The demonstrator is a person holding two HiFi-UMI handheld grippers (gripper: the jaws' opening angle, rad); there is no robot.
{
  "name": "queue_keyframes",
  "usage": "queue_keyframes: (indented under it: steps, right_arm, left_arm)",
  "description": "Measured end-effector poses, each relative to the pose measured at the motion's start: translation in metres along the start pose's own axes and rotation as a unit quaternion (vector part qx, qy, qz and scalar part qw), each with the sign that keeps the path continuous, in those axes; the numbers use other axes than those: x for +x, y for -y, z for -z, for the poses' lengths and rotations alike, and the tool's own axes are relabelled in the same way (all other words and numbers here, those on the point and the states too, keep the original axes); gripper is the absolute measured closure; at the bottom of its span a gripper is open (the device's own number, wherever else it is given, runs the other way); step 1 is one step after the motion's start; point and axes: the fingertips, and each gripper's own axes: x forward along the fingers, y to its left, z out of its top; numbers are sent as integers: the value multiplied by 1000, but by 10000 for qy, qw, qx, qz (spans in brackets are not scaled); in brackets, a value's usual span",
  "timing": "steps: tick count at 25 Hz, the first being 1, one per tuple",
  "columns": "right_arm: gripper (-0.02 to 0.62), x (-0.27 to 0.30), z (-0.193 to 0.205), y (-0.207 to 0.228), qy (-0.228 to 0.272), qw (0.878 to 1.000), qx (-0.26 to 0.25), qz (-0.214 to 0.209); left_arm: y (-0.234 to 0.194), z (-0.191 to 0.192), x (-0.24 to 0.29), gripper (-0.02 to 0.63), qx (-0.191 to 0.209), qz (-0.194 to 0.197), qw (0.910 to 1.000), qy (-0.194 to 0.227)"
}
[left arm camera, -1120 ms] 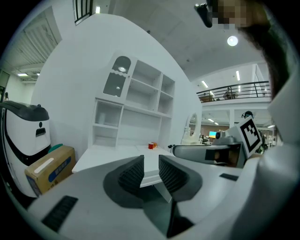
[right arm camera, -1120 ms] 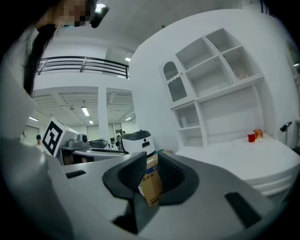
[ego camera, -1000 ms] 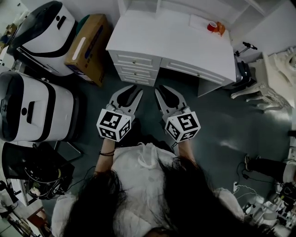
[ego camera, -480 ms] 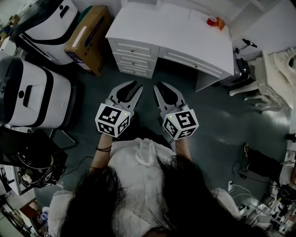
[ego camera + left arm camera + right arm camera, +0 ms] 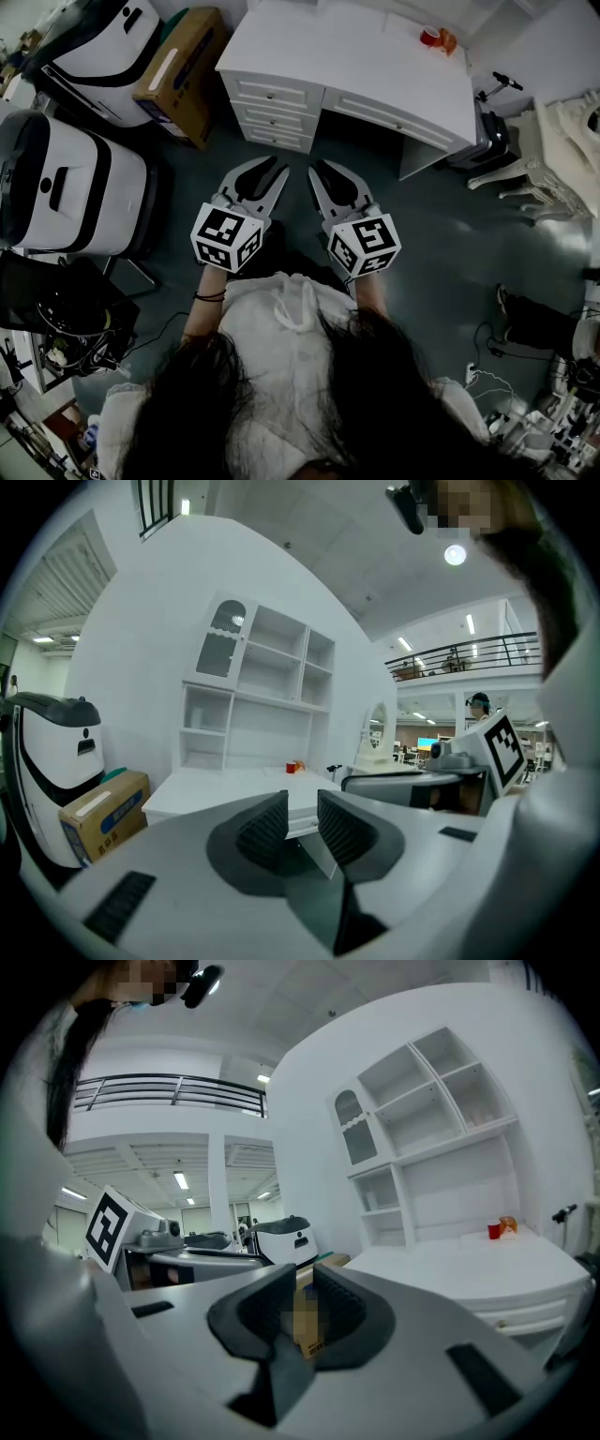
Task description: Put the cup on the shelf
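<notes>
We wear a white top (image 5: 281,323), long dark hair (image 5: 375,403) falling over it, and a dark band (image 5: 210,297) on the wrist behind the left gripper (image 5: 270,169). It and the right gripper (image 5: 317,172) share grey shells, black ribbed pads (image 5: 262,829) and a white cube (image 5: 228,237) of black square markers.

red cup (image 5: 429,37) on white desk (image 5: 356,66) corner

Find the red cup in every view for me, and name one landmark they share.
Head view: the red cup sits upper right, at the back right corner of the white desk.
Left gripper view: the red cup is tiny, near the centre, far back on the desk.
Right gripper view: the red cup is at the right, about mid-height.
Shared landmark: the white desk it stands on.
</notes>
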Motion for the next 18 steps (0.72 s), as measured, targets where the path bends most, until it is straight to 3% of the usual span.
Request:
queue_keyframes:
  steps: [18]
  right_arm:
    - [528, 13, -7, 13, 19, 9999, -115, -11]
  left_arm:
    - [-16, -14, 13, 500, 111, -92, 9998, 116]
